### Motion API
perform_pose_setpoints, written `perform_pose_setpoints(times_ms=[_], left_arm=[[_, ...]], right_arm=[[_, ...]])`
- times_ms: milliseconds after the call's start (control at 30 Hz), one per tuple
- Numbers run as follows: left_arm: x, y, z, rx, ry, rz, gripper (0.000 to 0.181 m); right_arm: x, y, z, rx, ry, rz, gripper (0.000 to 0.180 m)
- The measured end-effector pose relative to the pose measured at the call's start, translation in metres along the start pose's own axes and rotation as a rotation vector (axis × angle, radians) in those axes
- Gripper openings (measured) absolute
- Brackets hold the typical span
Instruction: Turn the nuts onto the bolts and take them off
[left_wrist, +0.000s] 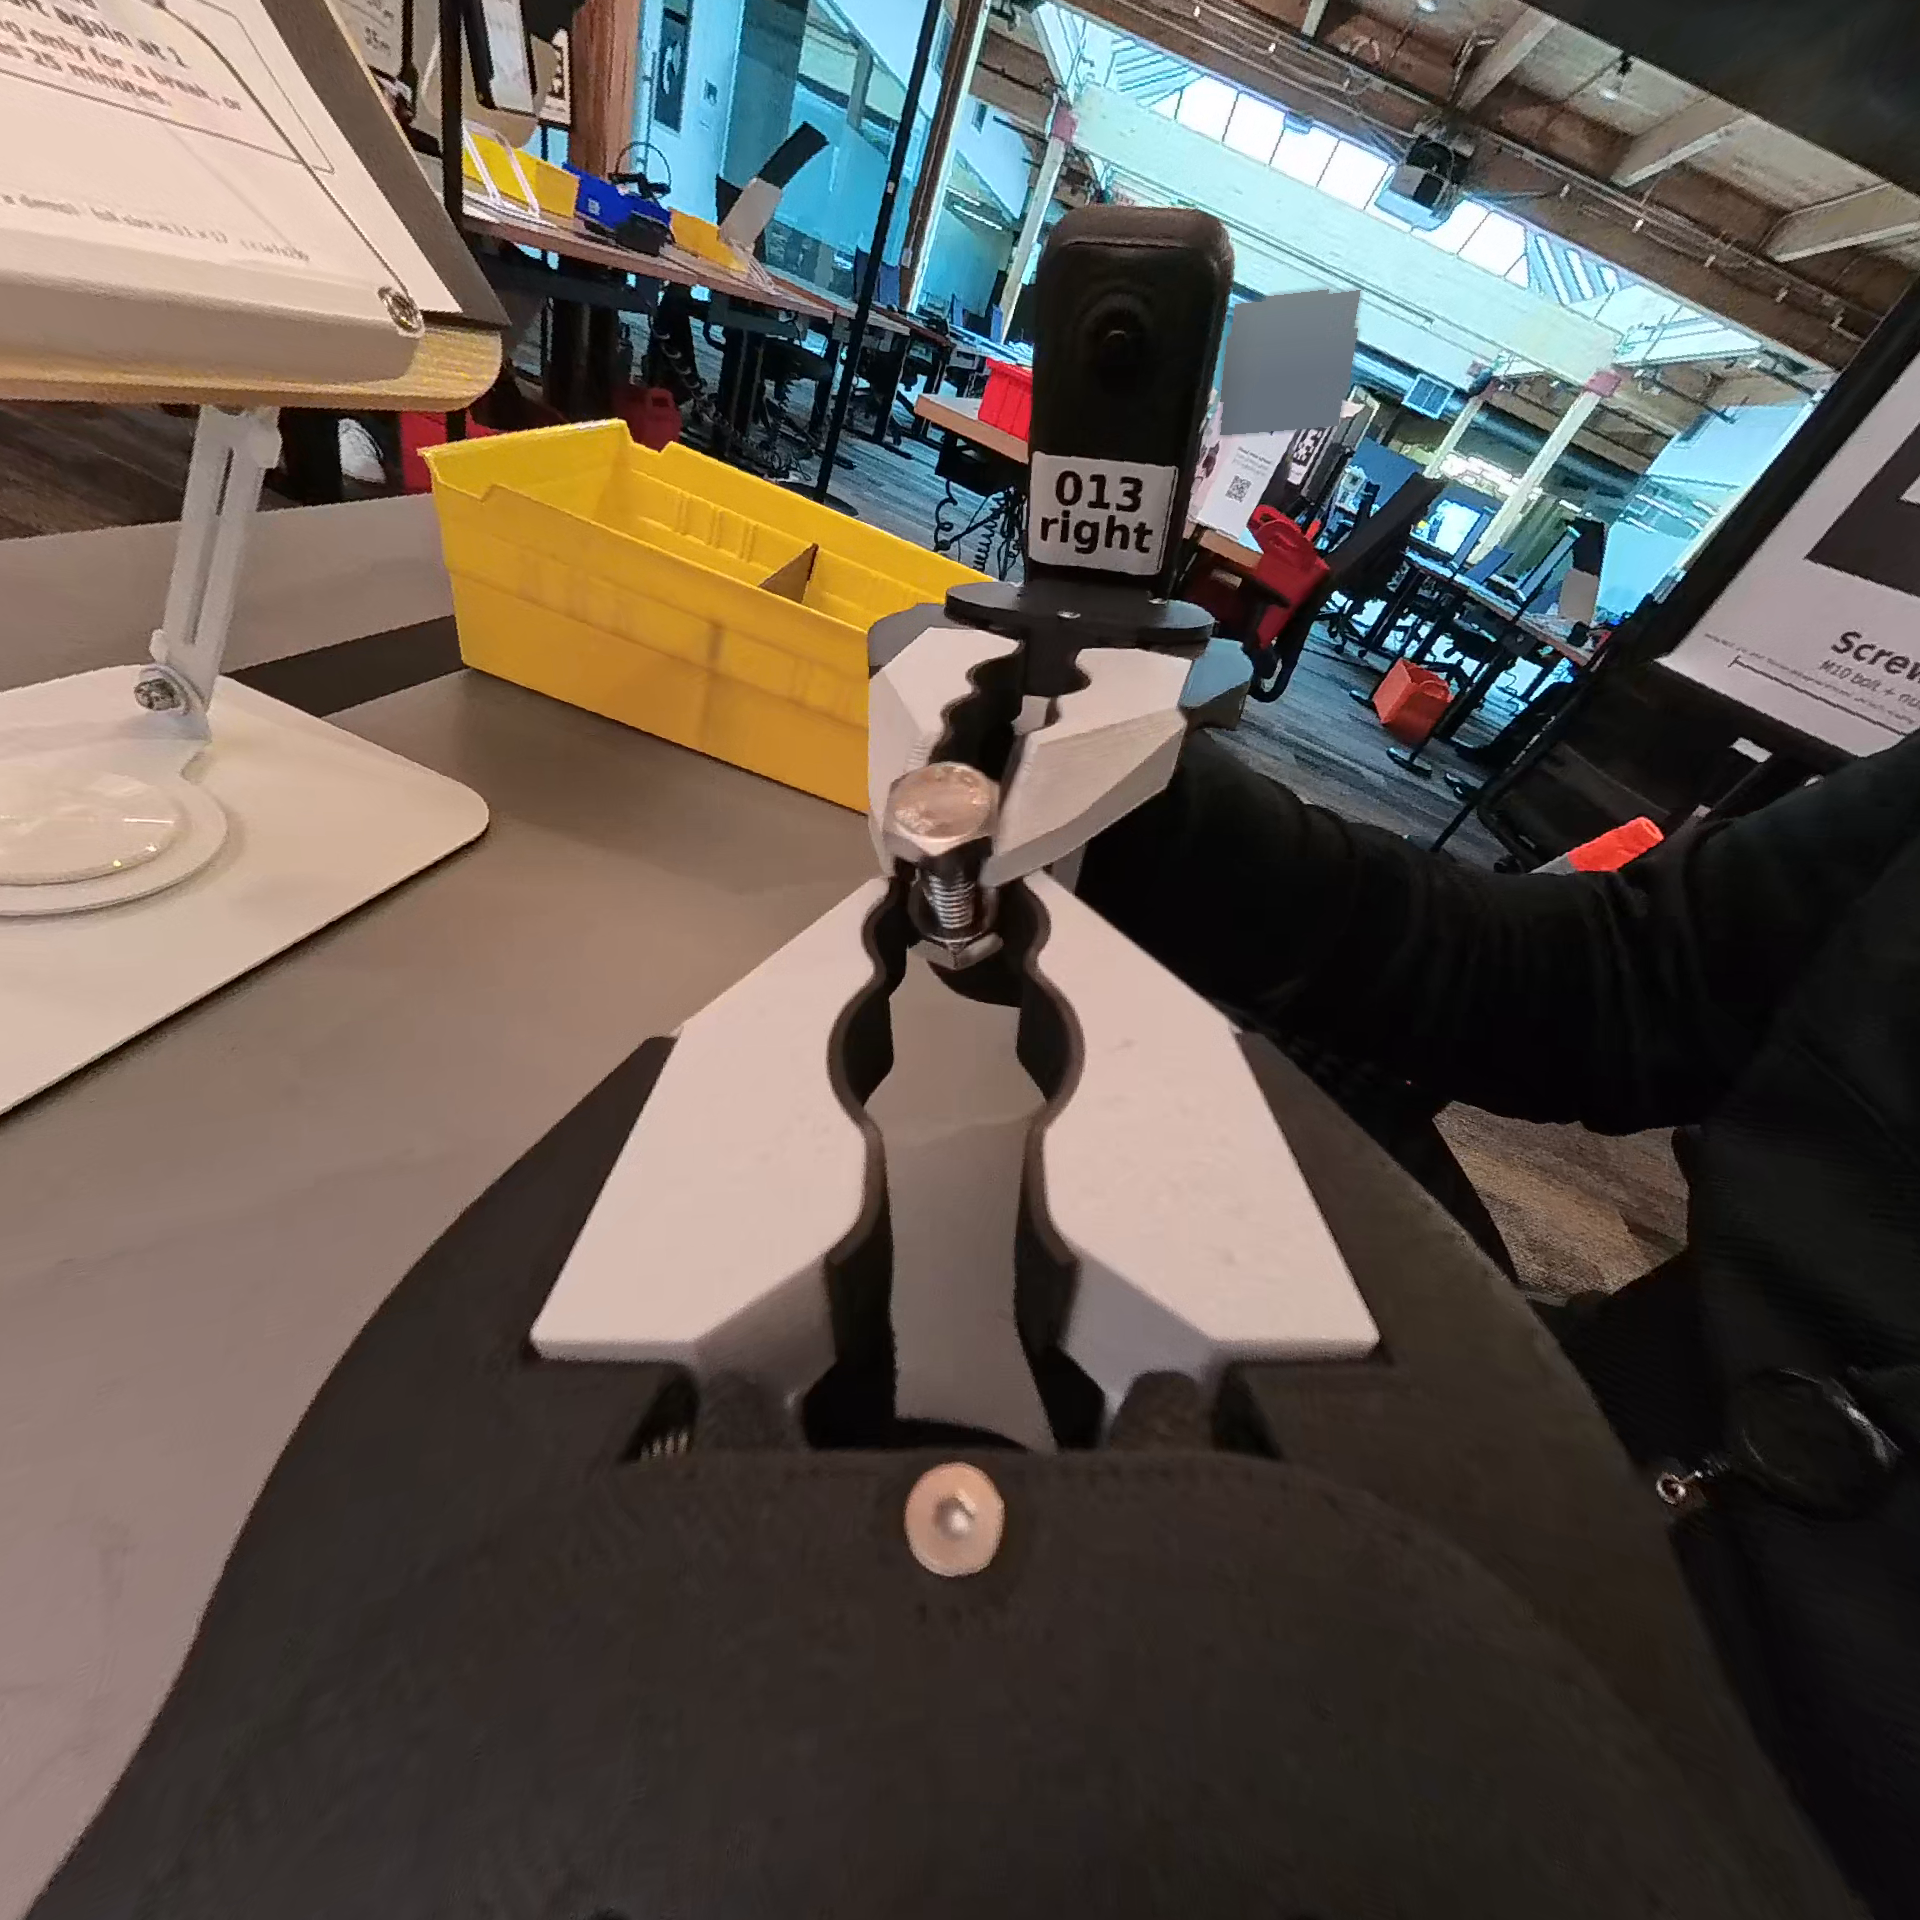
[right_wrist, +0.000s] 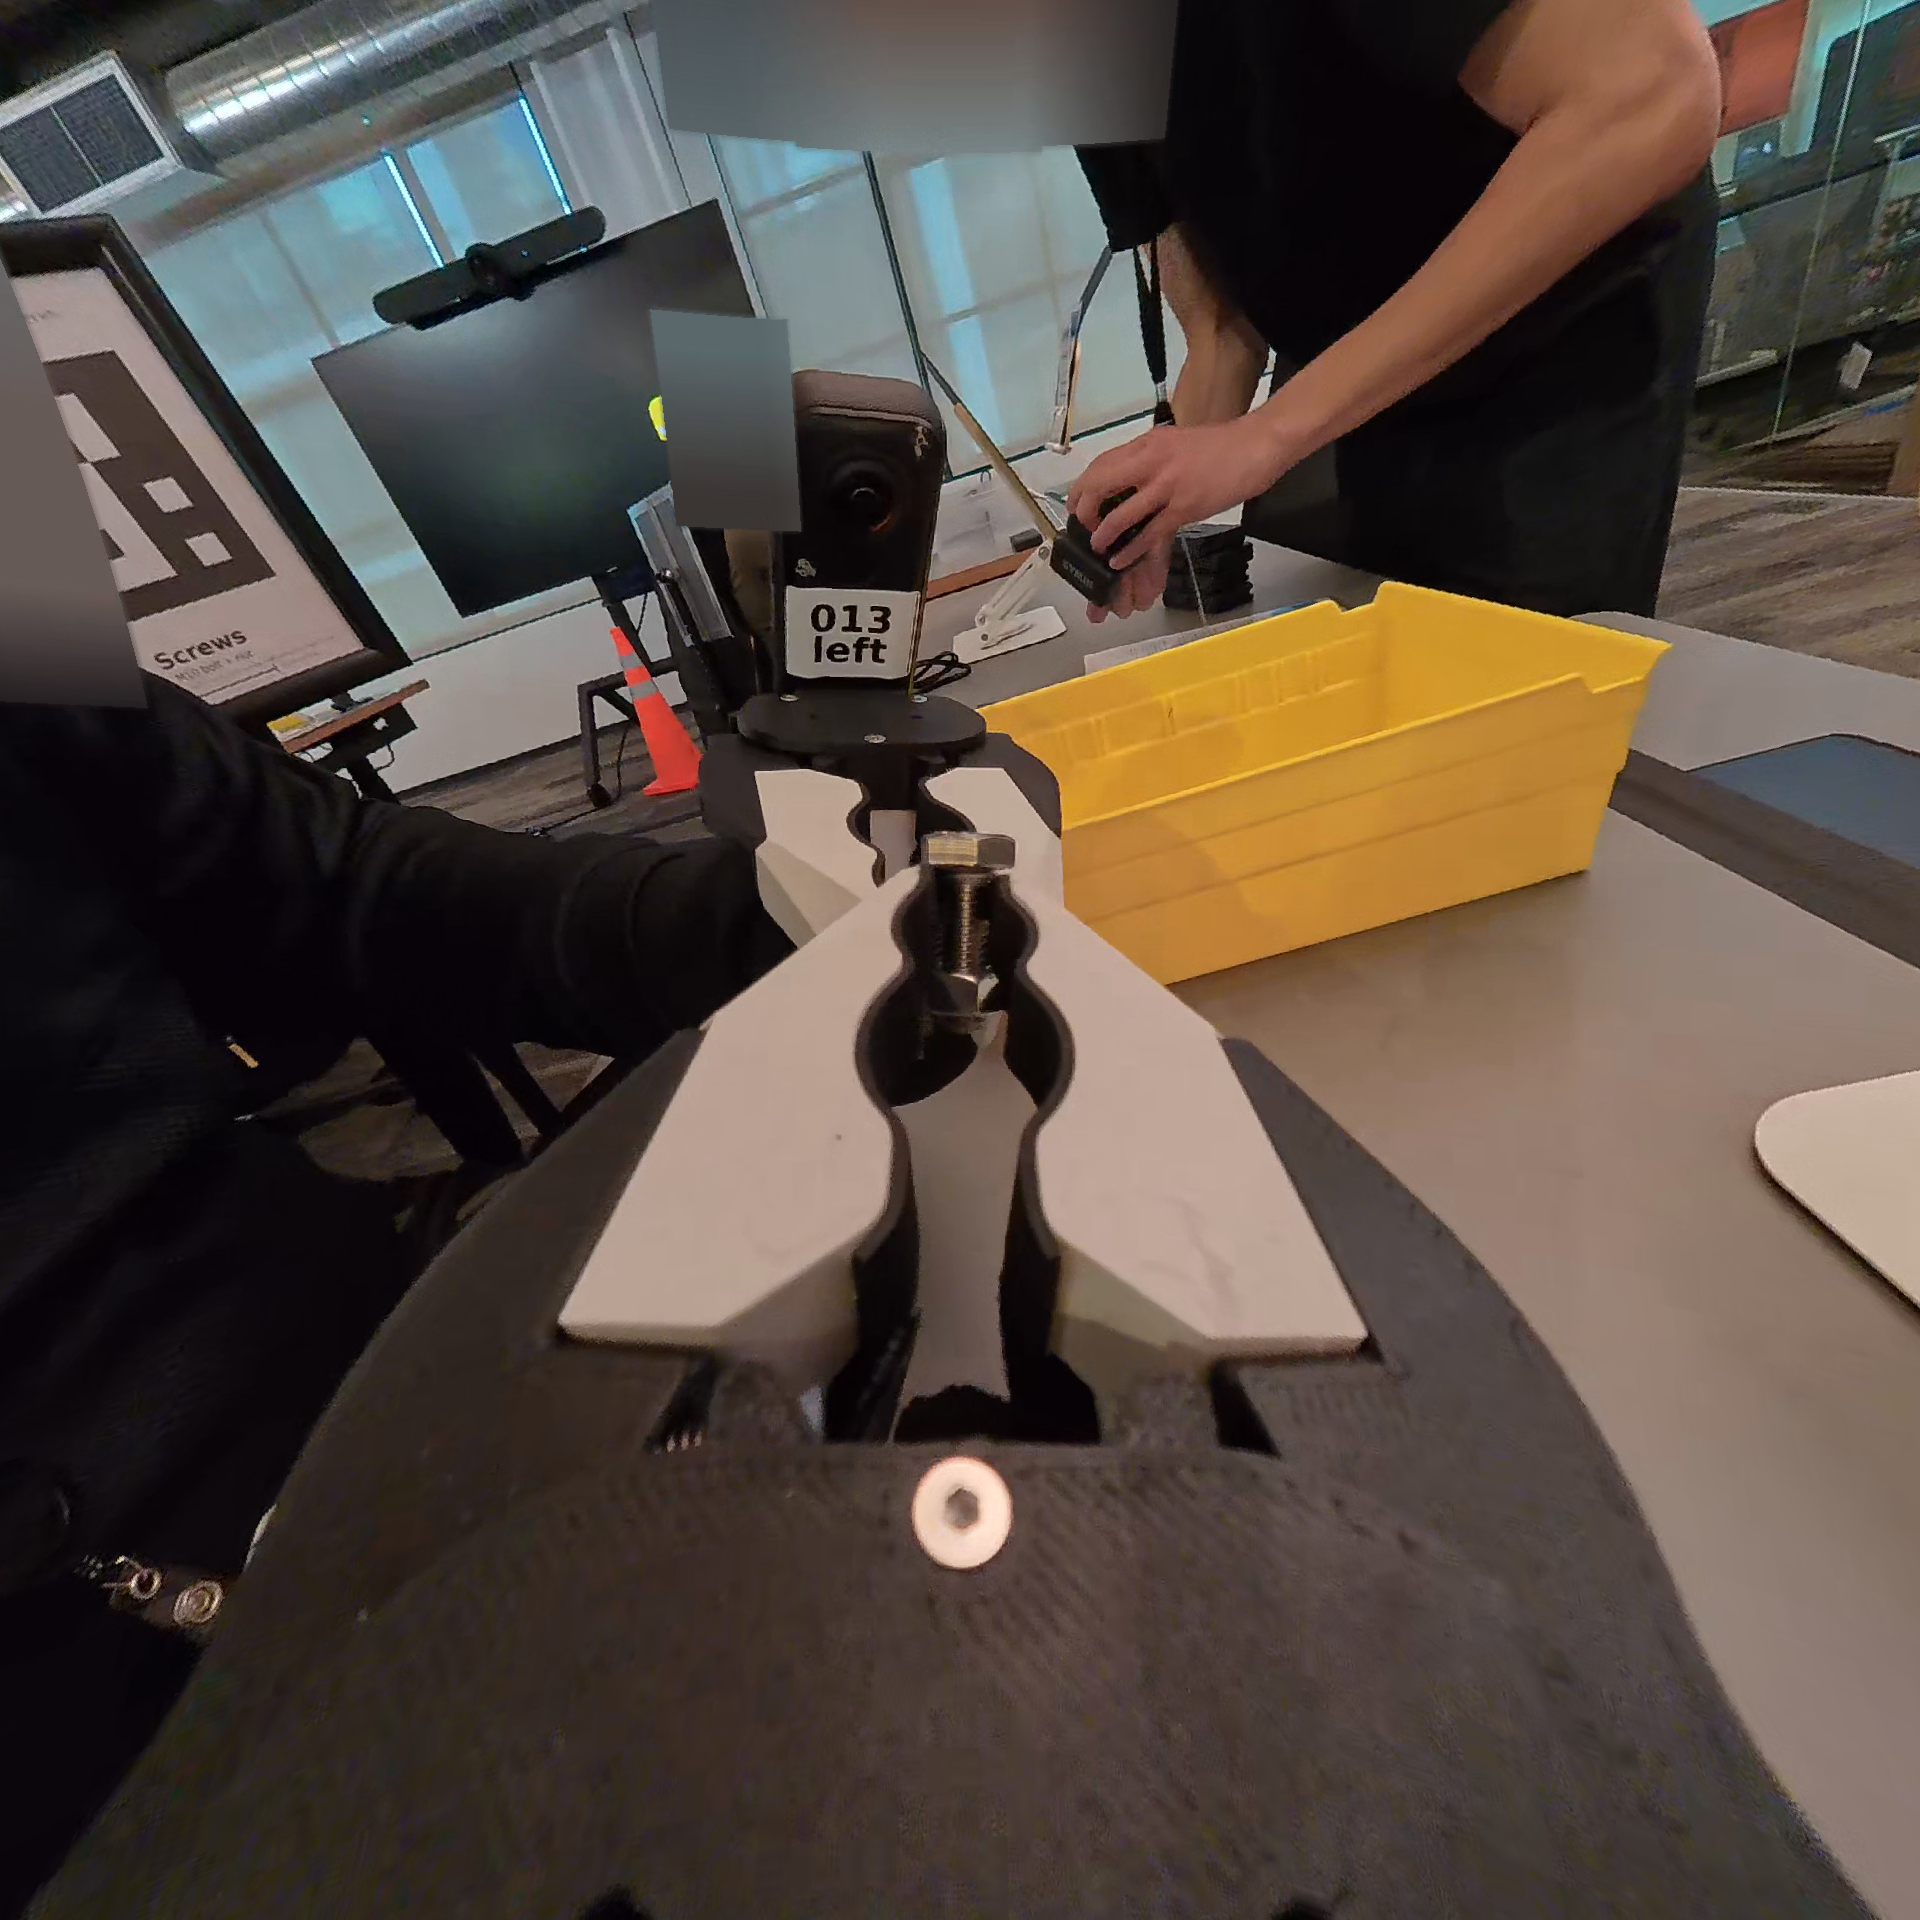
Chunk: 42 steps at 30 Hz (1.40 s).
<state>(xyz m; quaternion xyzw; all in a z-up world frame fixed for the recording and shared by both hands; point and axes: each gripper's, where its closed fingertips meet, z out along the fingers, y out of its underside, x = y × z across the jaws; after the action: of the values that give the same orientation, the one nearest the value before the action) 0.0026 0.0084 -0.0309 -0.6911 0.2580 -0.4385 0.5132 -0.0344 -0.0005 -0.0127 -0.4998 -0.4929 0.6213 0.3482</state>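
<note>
The bolt (left_wrist: 940, 805) stands upright between two grippers that meet tip to tip. The right gripper (right_wrist: 964, 894) has its jaws pressed in on the bolt just under the hex head. The left gripper (left_wrist: 956, 904) has its jaws closed around the nut (left_wrist: 961, 951), which sits low on the thread in the first scallop behind the tips. How firmly either one bites, I cannot tell.

To turn well, the bolt's axis should probably stay square to the nut. One gripper should act as the anchor while the other rolls in short arcs, letting go and re-gripping. Tilt risks binding the thread, and a loose pinch lets the hex flats slip.

Bolt and nut are bright, shiny metal with a fine ridged thread. The fingers (left_wrist: 748, 1122) are matte pale plastic with wavy dark inner edges. Beyond the tips, a glossy yellow bin (left_wrist: 623, 623) rests on the smooth grey table (left_wrist: 623, 883).
</note>
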Motion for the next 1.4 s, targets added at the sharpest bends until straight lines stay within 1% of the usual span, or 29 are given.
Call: perform_pose_setpoints(times_ms=[167,333,500,600,667,833,967,1033,1100,1200,1400], left_arm=[[0.000,0.001,0.001,-0.028,-0.034,0.061,0.017],[-0.003,0.000,-0.002,-0.052,-0.084,0.123,0.024],[-0.007,-0.005,-0.011,-0.077,-0.108,0.144,0.028],[-0.011,-0.011,-0.020,-0.086,-0.124,0.125,0.030],[-0.013,-0.016,-0.026,-0.088,-0.133,0.095,0.031],[-0.011,-0.019,-0.027,-0.102,-0.079,-0.075,0.033],[-0.007,-0.010,-0.020,-0.167,-0.043,-0.163,0.036],[-0.006,0.001,-0.015,-0.231,-0.047,-0.180,0.040],[-0.004,0.004,-0.011,-0.246,-0.039,-0.196,0.040],[-0.002,0.006,-0.008,-0.251,-0.035,-0.217,0.030],[-0.005,0.006,-0.006,-0.219,-0.036,-0.264,0.017]], right_arm=[[-0.001,0.001,-0.001,-0.009,-0.007,0.000,0.006],[-0.001,0.000,-0.003,-0.006,-0.016,0.004,0.006],[0.003,-0.001,-0.007,-0.060,0.039,-0.081,0.007],[0.006,0.001,-0.010,-0.129,0.102,-0.181,0.007],[0.009,0.006,-0.012,-0.207,0.168,-0.288,0.007],[0.012,0.021,-0.016,-0.425,0.304,-0.617,0.007],[0.012,0.027,-0.017,-0.555,0.372,-0.845,0.007],[0.012,0.025,-0.018,-0.604,0.407,-0.942,0.007],[0.012,0.025,-0.019,-0.666,0.436,-1.043,0.007],[0.015,0.026,-0.020,-0.728,0.468,-1.131,0.007],[0.013,0.025,-0.019,-0.743,0.497,-1.206,0.007]])
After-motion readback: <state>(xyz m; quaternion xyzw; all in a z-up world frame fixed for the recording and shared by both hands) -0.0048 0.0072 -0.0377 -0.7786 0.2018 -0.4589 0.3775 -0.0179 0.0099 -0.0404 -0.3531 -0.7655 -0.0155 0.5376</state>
